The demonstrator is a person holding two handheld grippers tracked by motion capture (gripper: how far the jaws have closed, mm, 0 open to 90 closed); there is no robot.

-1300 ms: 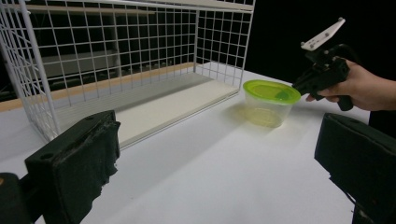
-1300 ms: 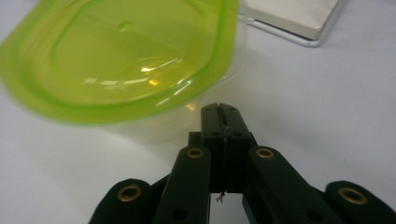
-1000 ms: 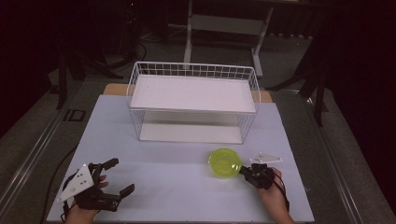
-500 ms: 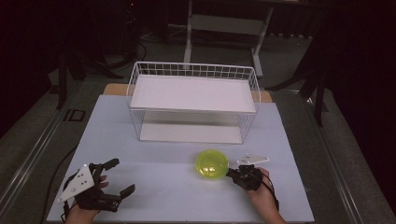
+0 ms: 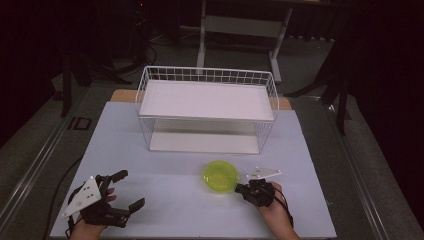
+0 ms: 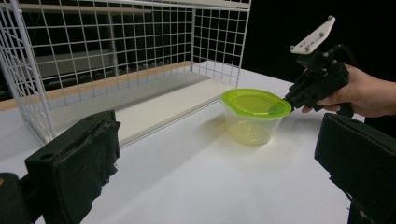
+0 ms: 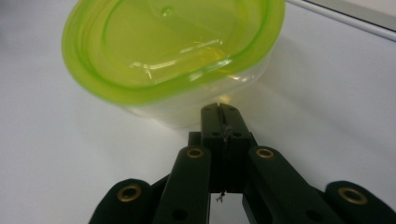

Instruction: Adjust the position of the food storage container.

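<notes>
Both grippers are matt black. The left gripper [image 5: 120, 192] carries a pale grey three-cornered plate with small dark screws, and its jaws wear thick, rough-edged black foam pads [image 6: 88, 163]. The right gripper [image 5: 239, 189] bears the same kind of plate; brass-ringed holes dot its linkage arms. Both hands are bare, with no sleeves in sight.

I work in what looks like a lab or recording studio, not a home. My worktop [image 5: 150, 150] is a plain pale board with nothing homely on it, just a white wire rack [image 5: 207, 107] with a flat shelf. Around it everything is dark: black drapes, a grey floor, cables [image 5: 145, 50] trailing behind, metal stand legs [image 5: 202, 35] and a frame beyond the far edge.
</notes>
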